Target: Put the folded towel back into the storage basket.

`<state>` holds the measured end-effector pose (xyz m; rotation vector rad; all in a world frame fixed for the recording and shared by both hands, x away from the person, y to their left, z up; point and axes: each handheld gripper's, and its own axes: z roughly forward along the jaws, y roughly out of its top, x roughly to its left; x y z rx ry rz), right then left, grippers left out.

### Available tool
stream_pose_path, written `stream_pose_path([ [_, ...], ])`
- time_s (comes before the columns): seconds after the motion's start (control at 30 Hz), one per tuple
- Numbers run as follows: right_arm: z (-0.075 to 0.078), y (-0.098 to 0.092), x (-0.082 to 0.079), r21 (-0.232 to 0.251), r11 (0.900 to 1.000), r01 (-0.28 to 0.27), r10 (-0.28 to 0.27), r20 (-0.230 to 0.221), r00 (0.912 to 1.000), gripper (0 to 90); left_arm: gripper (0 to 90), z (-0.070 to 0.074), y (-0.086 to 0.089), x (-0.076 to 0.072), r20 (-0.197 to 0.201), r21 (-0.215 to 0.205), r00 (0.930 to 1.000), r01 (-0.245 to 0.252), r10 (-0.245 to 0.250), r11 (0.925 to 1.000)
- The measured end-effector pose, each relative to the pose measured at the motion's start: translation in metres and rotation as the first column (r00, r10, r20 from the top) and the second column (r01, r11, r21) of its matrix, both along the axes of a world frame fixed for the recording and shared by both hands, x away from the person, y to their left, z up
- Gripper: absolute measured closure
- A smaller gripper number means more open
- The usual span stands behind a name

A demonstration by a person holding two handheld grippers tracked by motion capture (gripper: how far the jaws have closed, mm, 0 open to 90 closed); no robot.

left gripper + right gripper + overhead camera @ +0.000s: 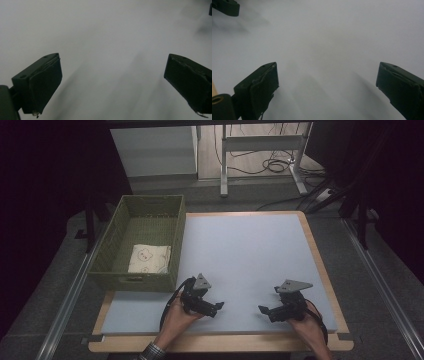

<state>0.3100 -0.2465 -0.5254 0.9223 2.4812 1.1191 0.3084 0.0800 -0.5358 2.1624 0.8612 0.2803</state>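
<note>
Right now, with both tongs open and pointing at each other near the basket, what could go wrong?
1. The left tongs and right tongs point toward each other over the grey mat; moving inward, they might bump.
2. The green basket sits close to the left tongs and hangs off the table's left edge; a knock might tip it.
3. The folded cloth lies deep inside, so its walls may hinder grabbing.

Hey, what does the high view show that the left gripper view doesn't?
The high view takes in the green basket with a folded cloth inside, both hands, the left gripper and the right gripper, and the floor beyond. The left gripper view gives a close look along its own two black jaws, standing wide apart with nothing between them. Both show the pale grey mat on the table.
</note>
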Motion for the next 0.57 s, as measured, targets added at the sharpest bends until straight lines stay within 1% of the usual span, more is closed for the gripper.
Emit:
stream_pose_path([
  [0.07, -0.0030, 0.0021, 0.0001, -0.016, 1.000, -0.004, 0.004, -0.001, 1.0000, 4.4, 1.9, -0.0035, 0.0031, -0.0010, -0.007, 0.004, 0.9999, -0.009, 0.009, 1.0000],
  [0.13, -0.0059, 0.0041, 0.0003, -0.023, 1.000, -0.007, 0.007, -0.004, 1.0000, 4.4, 1.9, -0.0067, 0.0061, -0.0019, -0.010, 0.019, 0.9998, -0.018, 0.018, 0.9997],
  [0.2, -0.0072, 0.0064, -0.0002, -0.046, 0.999, -0.008, 0.008, -0.002, 1.0000, 4.4, 1.9, -0.0099, 0.0087, -0.0027, -0.014, 0.036, 0.9995, -0.028, 0.028, 0.9990],
  [0.23, -0.0073, 0.0074, -0.0008, -0.056, 0.998, -0.008, 0.008, 0.004, 1.0000, 4.5, 2.0, -0.0104, 0.0097, -0.0026, -0.020, 0.037, 0.9992, -0.034, 0.035, 0.9987],
  [0.27, -0.0077, 0.0080, -0.0010, -0.064, 0.998, -0.010, 0.010, 0.005, 0.9999, 4.5, 2.0, -0.0101, 0.0108, -0.0029, -0.021, 0.028, 0.9991, -0.035, 0.036, 0.9990],
  [0.3, -0.0081, 0.0088, -0.0010, -0.073, 0.997, -0.009, 0.009, 0.005, 0.9999, 4.5, 2.1, -0.0102, 0.0111, -0.0029, -0.027, 0.030, 0.9989, -0.038, 0.038, 0.9988],
  [0.37, -0.0086, 0.0104, -0.0016, -0.089, 0.996, -0.010, 0.011, 0.009, 0.9999, 4.4, 1.8, -0.0107, 0.0099, -0.0027, -0.024, 0.047, 0.9991, -0.035, 0.037, 0.9982],
  [0.43, -0.0088, 0.0101, -0.0014, -0.085, 0.996, -0.009, 0.010, 0.006, 0.9999, 4.4, 0.9, -0.0111, 0.0070, -0.0039, -0.011, 0.074, 0.9994, -0.032, 0.033, 0.9967],
  [0.57, -0.0091, 0.0102, -0.0015, -0.085, 0.996, -0.009, 0.010, 0.006, 0.9999, 4.4, 1.0, -0.0116, 0.0075, -0.0040, -0.012, 0.066, 0.9993, -0.034, 0.035, 0.9972],
])
